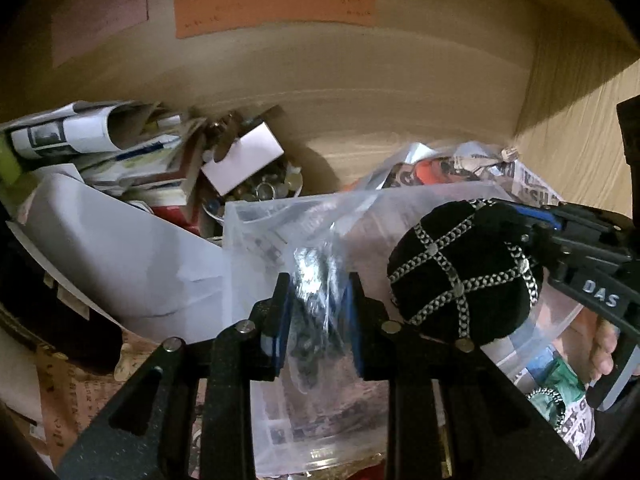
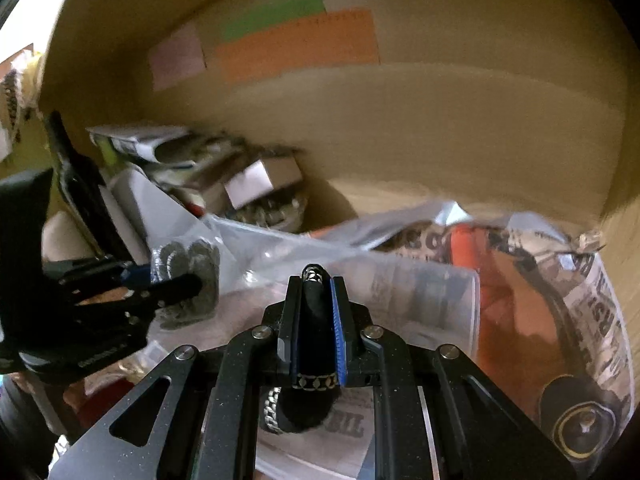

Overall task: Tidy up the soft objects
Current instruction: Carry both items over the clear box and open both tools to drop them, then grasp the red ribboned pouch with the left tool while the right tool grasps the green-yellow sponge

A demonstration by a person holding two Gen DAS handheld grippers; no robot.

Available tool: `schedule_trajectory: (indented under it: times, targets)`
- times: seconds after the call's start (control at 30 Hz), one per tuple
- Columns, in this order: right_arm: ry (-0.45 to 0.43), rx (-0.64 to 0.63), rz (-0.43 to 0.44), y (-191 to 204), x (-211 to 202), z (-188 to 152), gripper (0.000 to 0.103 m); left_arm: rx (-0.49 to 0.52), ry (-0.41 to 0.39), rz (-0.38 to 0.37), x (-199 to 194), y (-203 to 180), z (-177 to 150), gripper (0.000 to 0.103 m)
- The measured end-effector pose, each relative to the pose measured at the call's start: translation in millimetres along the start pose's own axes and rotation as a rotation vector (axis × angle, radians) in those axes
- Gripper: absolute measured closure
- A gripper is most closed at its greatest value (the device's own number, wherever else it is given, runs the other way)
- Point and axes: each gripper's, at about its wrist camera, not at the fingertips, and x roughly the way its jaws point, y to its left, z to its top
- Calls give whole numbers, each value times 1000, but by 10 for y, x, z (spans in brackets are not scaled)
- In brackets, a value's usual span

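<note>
My left gripper (image 1: 319, 304) is shut on a clear plastic bag (image 1: 304, 248) with small dark metal pieces inside; it shows in the right wrist view (image 2: 176, 280) at the left, pinching that bag (image 2: 256, 248). My right gripper (image 2: 316, 312) is shut on a black soft pouch with silver chain trim (image 2: 316, 304). In the left wrist view the pouch (image 1: 464, 268) is a round black ball hanging from the right gripper (image 1: 536, 228), just right of my left fingers and above the bag.
We are inside a cardboard box (image 1: 360, 92) with coloured paper labels (image 1: 276, 4) on its far wall. Papers and booklets (image 1: 100, 136), a white card (image 1: 244, 156) and a bowl of coins (image 1: 264, 192) lie at left. Newspaper-wrapped items in plastic (image 2: 560, 288) lie at right.
</note>
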Motion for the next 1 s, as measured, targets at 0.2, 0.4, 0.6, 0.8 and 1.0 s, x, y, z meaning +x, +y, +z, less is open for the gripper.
schedule_trajectory:
  times: [0.2, 0.4, 0.6, 0.8, 1.0]
  targets:
    - [28, -36, -125, -83, 19, -34, 79, -3, -51, -2, -151, -22, 8, 41]
    - [-33, -77, -195, -37, -214, -46, 43, -22, -128, -16, -496, -7, -2, 26]
    - [-132, -111, -193, 122, -639, -118, 27, -29, -220, -12, -904, -36, -101, 5]
    - [-164, -124, -133, 299, -877, -274, 20, -39, -227, -30, -1097, -32, -316, 3]
    - [-126, -115, -103, 437, -869, -526, 20, -35, -186, -39, -1061, -62, -566, 3]
